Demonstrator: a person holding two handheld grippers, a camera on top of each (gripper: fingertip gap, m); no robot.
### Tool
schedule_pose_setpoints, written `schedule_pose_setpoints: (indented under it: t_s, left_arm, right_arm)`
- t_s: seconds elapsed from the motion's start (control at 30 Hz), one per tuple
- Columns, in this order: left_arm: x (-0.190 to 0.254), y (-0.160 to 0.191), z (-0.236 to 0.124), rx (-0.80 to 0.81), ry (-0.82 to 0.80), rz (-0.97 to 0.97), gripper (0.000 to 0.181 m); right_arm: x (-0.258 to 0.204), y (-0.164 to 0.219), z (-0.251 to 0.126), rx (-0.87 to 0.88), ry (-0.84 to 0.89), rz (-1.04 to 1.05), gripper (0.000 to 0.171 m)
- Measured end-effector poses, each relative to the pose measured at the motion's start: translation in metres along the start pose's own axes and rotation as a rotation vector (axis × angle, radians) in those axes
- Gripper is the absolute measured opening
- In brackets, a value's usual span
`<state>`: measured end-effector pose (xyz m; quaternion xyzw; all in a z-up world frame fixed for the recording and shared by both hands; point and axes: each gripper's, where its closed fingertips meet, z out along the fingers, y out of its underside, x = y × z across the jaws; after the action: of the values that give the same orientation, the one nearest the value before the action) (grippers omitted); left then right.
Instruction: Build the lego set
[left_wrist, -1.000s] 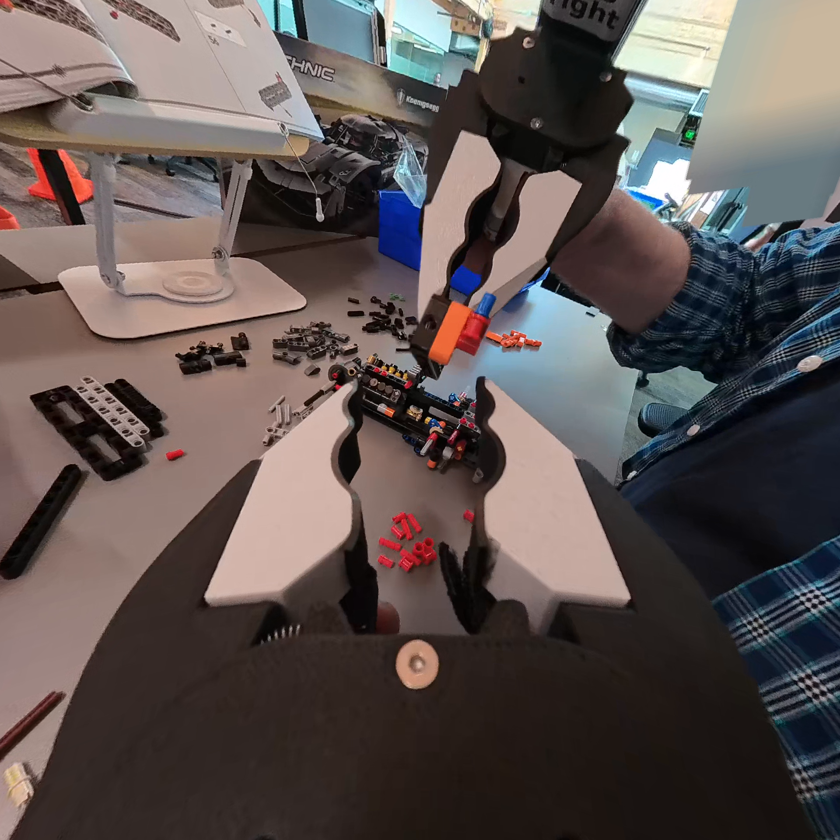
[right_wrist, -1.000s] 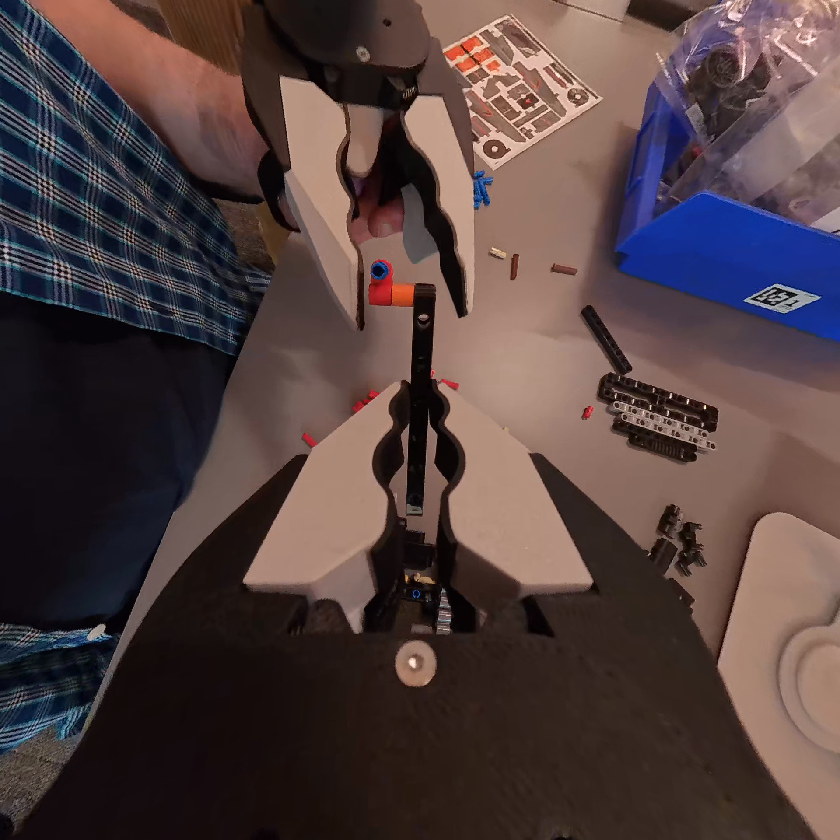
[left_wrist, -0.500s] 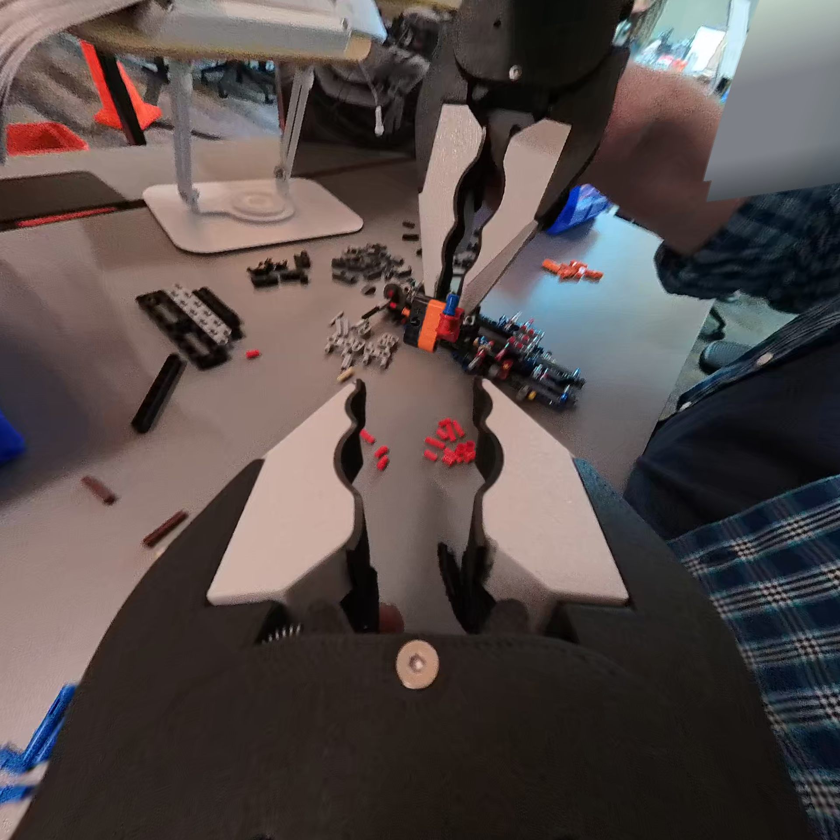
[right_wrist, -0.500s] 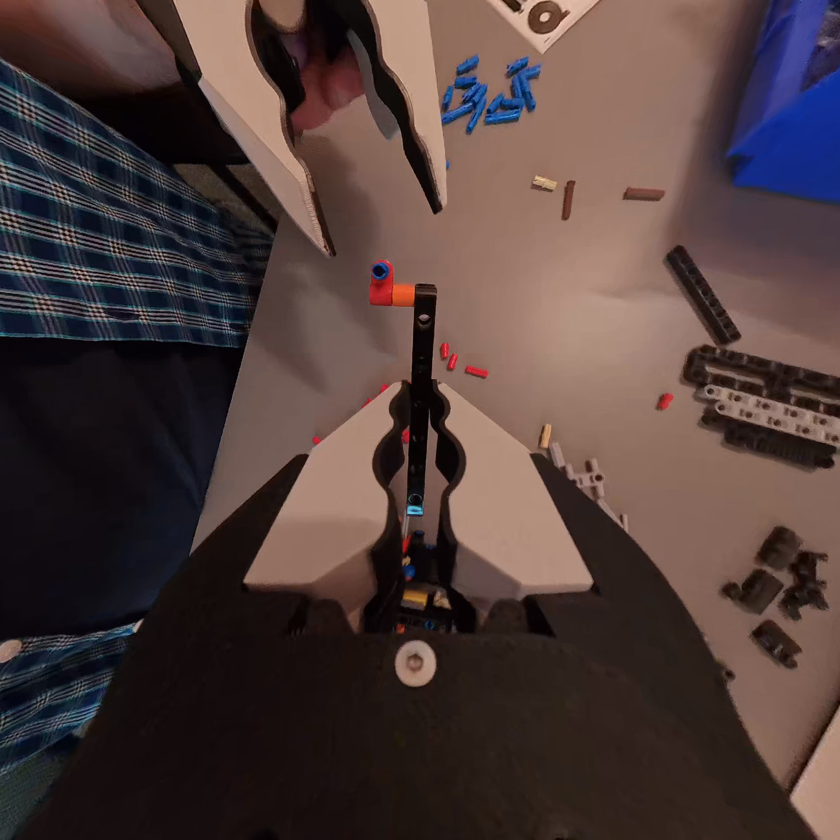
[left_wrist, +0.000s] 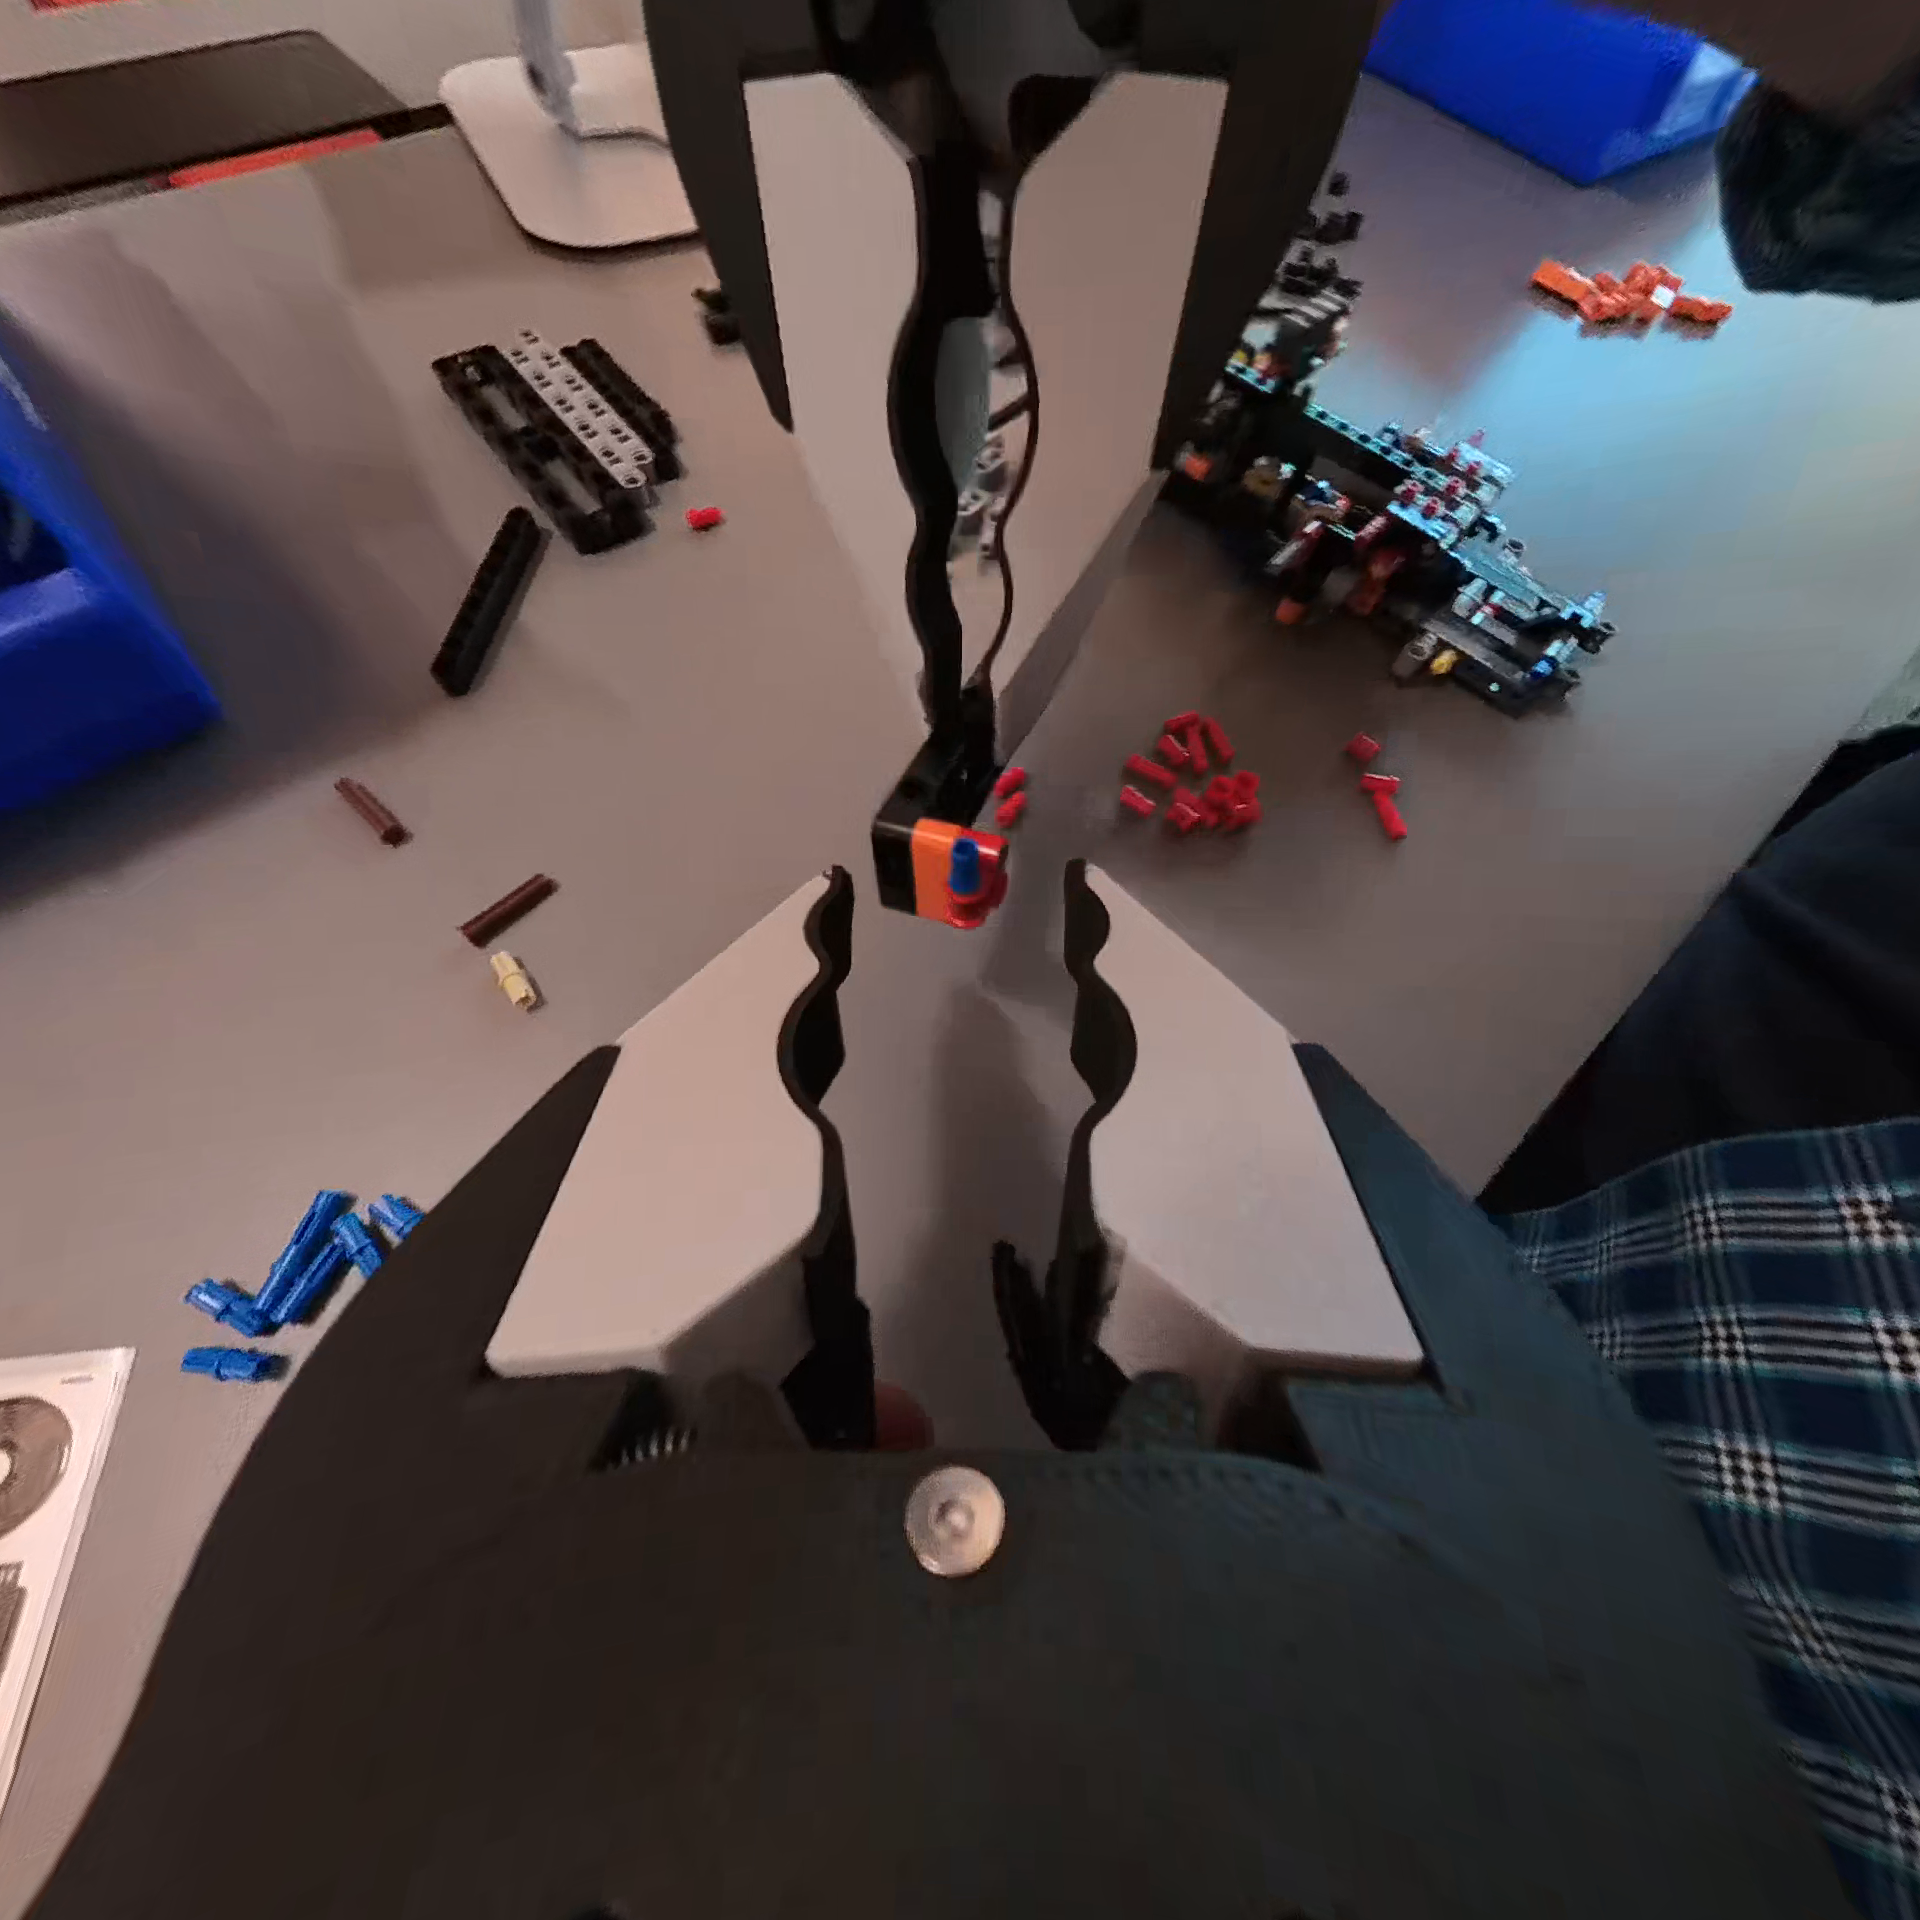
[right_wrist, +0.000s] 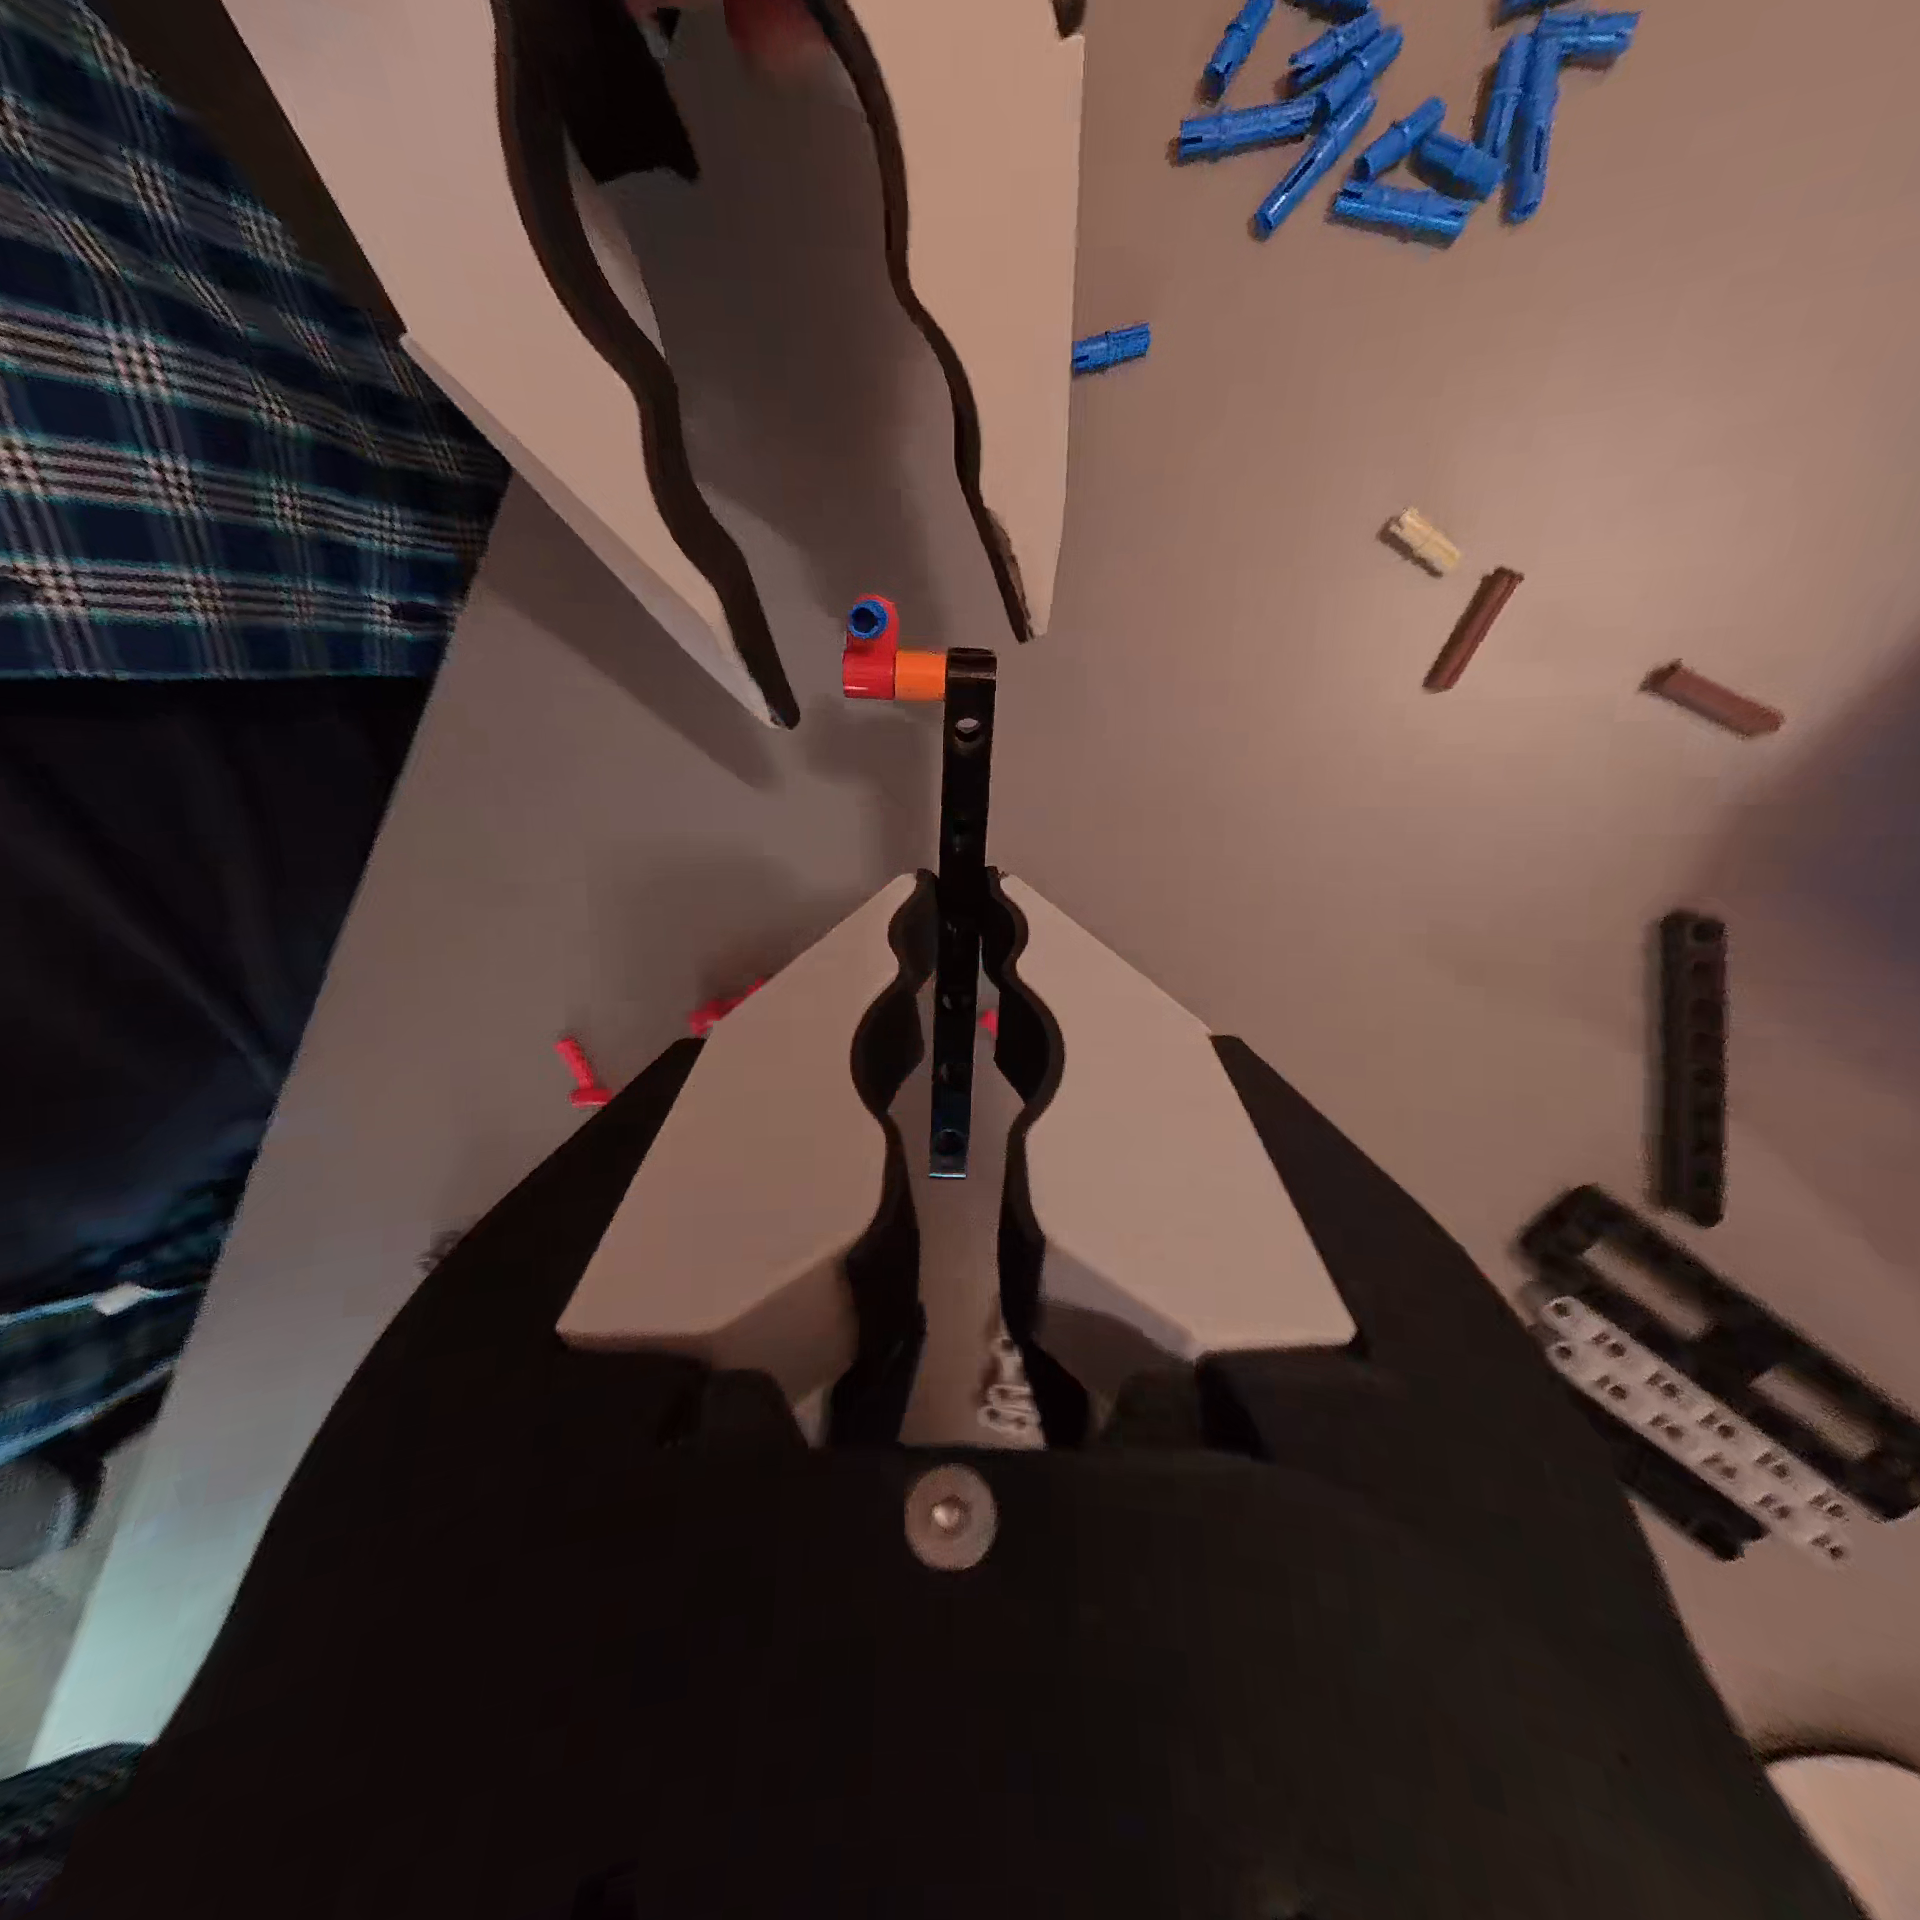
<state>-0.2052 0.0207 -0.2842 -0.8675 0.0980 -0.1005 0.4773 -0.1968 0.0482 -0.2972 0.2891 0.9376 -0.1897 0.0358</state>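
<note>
My right gripper (right_wrist: 961, 883) is shut on a thin black beam (right_wrist: 966, 790) that sticks out forward. At the beam's far end sits an orange piece (right_wrist: 920, 673) with a red connector (right_wrist: 868, 675) and a blue pin in it. My left gripper (right_wrist: 902, 673) is open and empty, and its two tips stand on either side of that end without touching it. In the left wrist view the left gripper (left_wrist: 956, 873) is open just in front of the orange and red end (left_wrist: 925, 868), and the right gripper (left_wrist: 961, 717) comes down from above.
On the grey table lie a part-built chassis (left_wrist: 1403, 540), red pins (left_wrist: 1195, 779), blue pins (left_wrist: 291, 1278), a black frame with a grey beam (left_wrist: 561, 436), a loose black beam (left_wrist: 488, 603), brown axles (left_wrist: 509, 909), orange pieces (left_wrist: 1631, 291), a blue bin (left_wrist: 62, 644) and a sticker sheet (left_wrist: 42, 1455). My left and right fingertips are right by each other.
Both grippers have come lower and closer together. The left gripper's open tips now flank the orange and red end. The right gripper still holds the black beam.
</note>
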Motion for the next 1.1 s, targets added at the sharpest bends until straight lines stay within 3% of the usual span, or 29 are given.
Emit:
schedule_pose_setpoints:
  t_s: [0.17, 0.4, 0.57, 0.8, 1.1]
  left_arm:
    - [-0.014, 0.007, 0.005, -0.025, -0.023, -0.062, 0.042]
    - [-0.019, 0.022, 0.017, -0.106, -0.027, -0.042, 0.039]
    - [-0.022, 0.024, 0.019, -0.122, -0.014, -0.065, 0.038]
    - [-0.027, 0.028, 0.022, -0.148, -0.020, -0.082, 0.038]
    - [-0.028, 0.024, 0.017, -0.114, -0.011, -0.089, 0.039]
  right_arm:
    - [0.019, 0.000, 0.014, -0.116, -0.046, -0.073, 0.005]
    - [0.027, 0.001, 0.032, -0.136, -0.178, -0.086, 0.005]
    - [0.042, -0.001, 0.032, -0.113, -0.105, -0.076, 0.014]
    - [0.051, -0.002, 0.030, -0.069, -0.015, -0.103, 0.011]
    - [0.048, -0.006, -0.015, 0.054, 0.150, -0.068, 0.013]
